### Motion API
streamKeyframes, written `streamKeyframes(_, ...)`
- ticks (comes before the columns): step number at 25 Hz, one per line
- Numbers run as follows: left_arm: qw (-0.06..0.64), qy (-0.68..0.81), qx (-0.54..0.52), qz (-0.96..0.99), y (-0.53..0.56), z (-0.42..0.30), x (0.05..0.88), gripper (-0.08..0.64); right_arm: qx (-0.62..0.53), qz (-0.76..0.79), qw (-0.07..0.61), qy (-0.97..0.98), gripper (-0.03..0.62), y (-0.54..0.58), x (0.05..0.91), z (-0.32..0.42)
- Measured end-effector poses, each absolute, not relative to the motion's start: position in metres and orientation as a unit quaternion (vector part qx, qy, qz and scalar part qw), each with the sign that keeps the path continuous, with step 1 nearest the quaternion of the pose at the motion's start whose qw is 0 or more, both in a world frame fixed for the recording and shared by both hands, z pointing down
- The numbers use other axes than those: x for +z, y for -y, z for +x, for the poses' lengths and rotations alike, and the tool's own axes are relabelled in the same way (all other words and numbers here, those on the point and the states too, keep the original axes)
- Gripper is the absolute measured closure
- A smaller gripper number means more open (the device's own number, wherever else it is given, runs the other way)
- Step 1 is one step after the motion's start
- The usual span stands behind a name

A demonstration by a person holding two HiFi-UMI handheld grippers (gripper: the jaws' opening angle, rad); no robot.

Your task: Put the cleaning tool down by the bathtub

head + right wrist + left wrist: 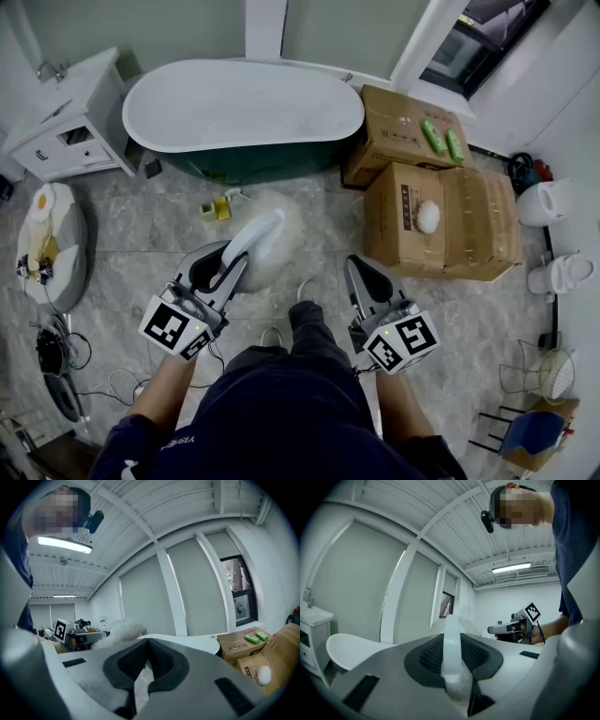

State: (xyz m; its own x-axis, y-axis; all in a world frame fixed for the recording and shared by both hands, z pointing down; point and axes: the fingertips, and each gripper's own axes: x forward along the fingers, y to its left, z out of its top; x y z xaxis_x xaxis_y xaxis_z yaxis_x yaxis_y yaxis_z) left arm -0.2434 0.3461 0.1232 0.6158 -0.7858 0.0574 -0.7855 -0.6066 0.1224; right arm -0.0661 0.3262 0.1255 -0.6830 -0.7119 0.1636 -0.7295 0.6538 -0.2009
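Grey marble floor lies beneath both grippers. Left gripper clamps the cleaning tool, whose long axis runs forward beyond its jaws. Right gripper is closed and empty. Bathtub stands directly ahead of the left gripper, which is probably the nearer one.

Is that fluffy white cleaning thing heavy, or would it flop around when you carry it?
Probably light: the cleaning tool has a puffy white head, and the left gripper alone holds it out by its thin handle. The handle looks stiff, since it runs straight without drooping. The fluff would likely squash softly.
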Motion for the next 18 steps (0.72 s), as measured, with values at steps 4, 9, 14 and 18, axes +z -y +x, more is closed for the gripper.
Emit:
streamKeyframes(4,0.070,0.441,0.005,0.895,-0.317,-0.239,0.130,0.449,0.132,0.397,0.034,0.908,0.588,-0.295,0.135,-0.058)
streamKeyframes(9,0.073,0.440,0.012,0.895,-0.267,-0.224,0.135,0.449,0.138,0.393,0.032,0.909,0.588,-0.242,0.142,-0.047)
streamKeyframes(14,0.081,0.442,0.019,0.893,-0.204,-0.202,0.144,0.449,0.147,0.385,0.037,0.910,0.588,-0.178,0.153,-0.029)
streamKeyframes(18,0.086,0.445,0.027,0.891,-0.152,-0.181,0.148,0.449,0.157,0.376,0.045,0.912,0.588,-0.128,0.162,-0.011)
